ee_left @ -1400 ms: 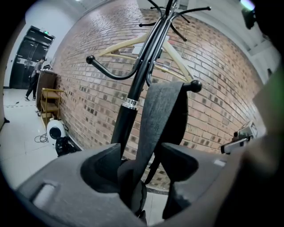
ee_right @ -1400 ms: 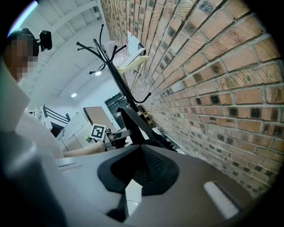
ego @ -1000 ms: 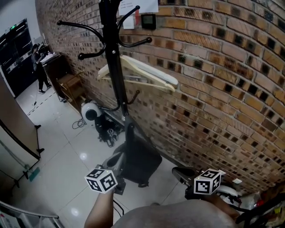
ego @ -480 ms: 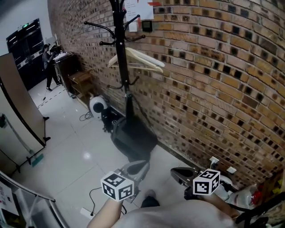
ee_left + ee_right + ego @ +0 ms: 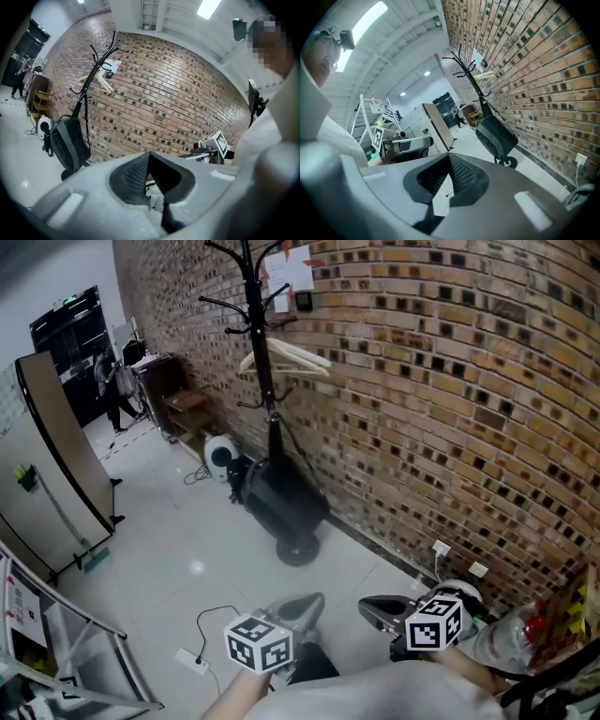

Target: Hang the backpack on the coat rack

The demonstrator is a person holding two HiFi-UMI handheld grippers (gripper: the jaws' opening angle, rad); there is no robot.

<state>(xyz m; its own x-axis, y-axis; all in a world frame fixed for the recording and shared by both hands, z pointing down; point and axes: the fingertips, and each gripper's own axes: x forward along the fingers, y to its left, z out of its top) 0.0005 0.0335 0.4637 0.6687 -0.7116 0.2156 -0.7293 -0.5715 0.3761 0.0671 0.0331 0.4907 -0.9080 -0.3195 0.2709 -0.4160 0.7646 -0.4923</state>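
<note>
If regripping the backpack point(image 5: 281, 498), pinch its top strap point(image 5: 273, 439): soft, saggy, probably light; left gripper point(image 5: 149, 155) and right gripper point(image 5: 450, 158) both closed, empty.

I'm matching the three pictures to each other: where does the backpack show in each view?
Head view: the backpack is upper centre, hanging low on the coat rack by the brick wall.
Left gripper view: backpack at far left, mid-height, below the coat rack.
Right gripper view: backpack right of centre, below the coat rack.
Shared landmark: the coat rack with its pale hanger.
</note>
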